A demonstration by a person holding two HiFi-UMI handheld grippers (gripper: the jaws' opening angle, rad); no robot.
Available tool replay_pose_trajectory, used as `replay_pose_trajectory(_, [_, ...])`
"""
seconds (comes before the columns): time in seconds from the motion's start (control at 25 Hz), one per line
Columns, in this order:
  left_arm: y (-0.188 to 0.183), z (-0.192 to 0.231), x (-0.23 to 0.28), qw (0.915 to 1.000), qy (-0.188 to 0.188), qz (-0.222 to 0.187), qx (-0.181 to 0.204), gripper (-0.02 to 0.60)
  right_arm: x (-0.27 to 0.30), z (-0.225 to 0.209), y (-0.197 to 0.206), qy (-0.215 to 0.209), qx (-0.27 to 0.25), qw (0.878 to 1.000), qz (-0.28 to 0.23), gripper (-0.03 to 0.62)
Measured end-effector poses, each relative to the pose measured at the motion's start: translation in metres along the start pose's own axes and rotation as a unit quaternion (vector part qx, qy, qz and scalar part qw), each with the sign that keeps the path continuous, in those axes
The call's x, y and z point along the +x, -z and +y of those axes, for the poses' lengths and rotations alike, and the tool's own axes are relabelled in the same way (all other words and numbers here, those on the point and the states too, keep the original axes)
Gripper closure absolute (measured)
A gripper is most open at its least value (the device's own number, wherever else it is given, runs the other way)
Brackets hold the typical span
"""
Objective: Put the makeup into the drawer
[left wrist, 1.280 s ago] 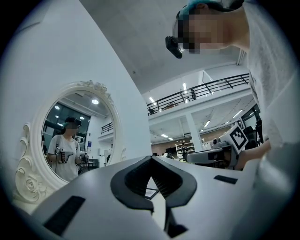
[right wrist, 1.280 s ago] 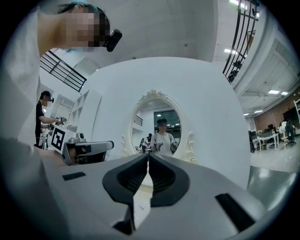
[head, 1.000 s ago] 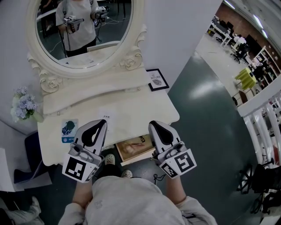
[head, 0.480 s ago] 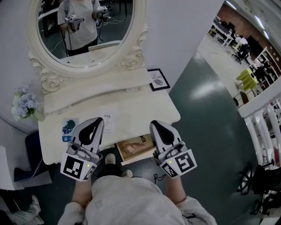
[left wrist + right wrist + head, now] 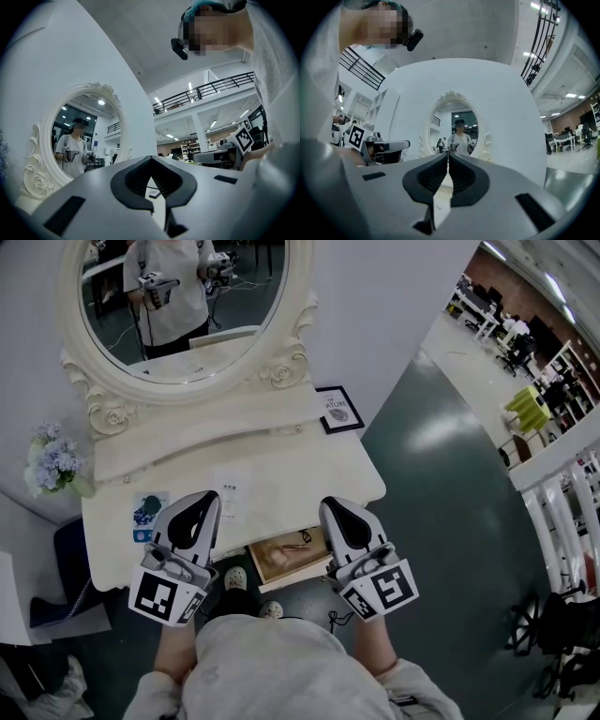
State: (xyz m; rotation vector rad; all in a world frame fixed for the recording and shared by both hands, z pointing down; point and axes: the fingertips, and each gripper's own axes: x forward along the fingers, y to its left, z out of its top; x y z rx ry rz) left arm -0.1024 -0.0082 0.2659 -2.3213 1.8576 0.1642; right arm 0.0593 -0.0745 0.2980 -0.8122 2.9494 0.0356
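A white dressing table (image 5: 309, 474) with an oval mirror (image 5: 178, 306) stands in front of me. Its drawer (image 5: 281, 563) is pulled open at the front edge and shows a wooden bottom with a small thin item (image 5: 298, 545) lying in it. On the tabletop lie a blue-and-white flat packet (image 5: 147, 515) and a white packet (image 5: 228, 491). My left gripper (image 5: 216, 497) (image 5: 151, 158) hovers over the table's front left, shut and empty. Beside the drawer's right end, my right gripper (image 5: 328, 502) (image 5: 448, 153) is also shut and holds nothing.
A small framed picture (image 5: 337, 410) leans against the wall at the table's back right. A bunch of pale blue flowers (image 5: 52, 463) stands at the far left. Grey floor (image 5: 450, 521) stretches to the right. My feet (image 5: 236, 579) show below the drawer.
The left gripper has drifted slightly left and toward me. The right gripper and the drawer have not visibly moved.
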Motion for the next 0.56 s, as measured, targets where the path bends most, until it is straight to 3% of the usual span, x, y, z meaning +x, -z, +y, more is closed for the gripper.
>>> replay_pose_trajectory(0.56, [-0.0010, -0.0074, -0.0035, 1.0000, 0.006, 0.004, -0.004, 0.571, -0.0055, 0.0067, -0.0043, -0.003, 0.001, 1.000, -0.006, 0.571])
